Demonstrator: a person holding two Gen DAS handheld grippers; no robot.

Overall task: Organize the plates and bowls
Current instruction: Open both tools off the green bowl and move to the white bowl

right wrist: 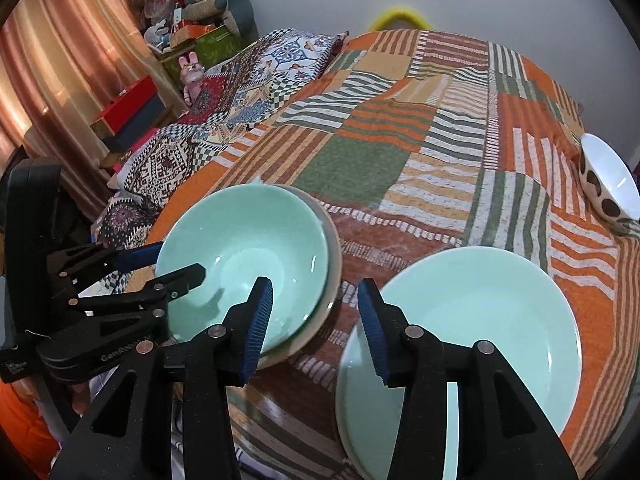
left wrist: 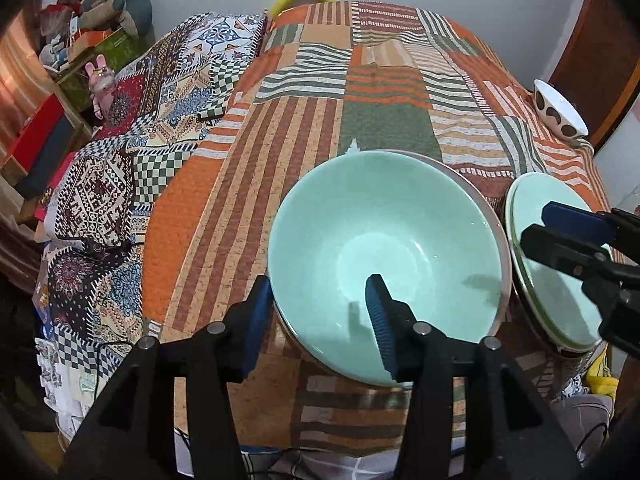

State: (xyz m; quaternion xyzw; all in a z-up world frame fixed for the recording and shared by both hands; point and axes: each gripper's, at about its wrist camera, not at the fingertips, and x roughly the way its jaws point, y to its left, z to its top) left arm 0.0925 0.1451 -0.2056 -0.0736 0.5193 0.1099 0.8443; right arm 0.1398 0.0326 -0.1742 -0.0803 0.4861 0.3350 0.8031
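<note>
Glossy glazed dishes on matt woven cloth

I see the mint green bowl (left wrist: 384, 240) and green plate (right wrist: 480, 300) shine like smooth glazed ceramic, as does the white spotted bowl (right wrist: 608, 188); the striped patchwork bedspread (left wrist: 384, 120) looks soft and matt, and my gripper fingers (right wrist: 258, 320) are matt black plastic with ribbed blue pads.

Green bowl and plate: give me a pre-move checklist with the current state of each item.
1. Left hand-held gripper astride the near-left rim of the green bowl, pads off it: ok, released.
2. Right hand-held gripper astride the left rim of the green plate, not clamped: ok.
3. Bowl nested in a second bowl beneath it, grey rim showing: ok.
4. Plate lies on another plate under it: ok.
5. Spotted bowl still apart at the far right of the cloth: not ok.
6. Bowl stack sits level on the soft cloth: cannot tell.
</note>
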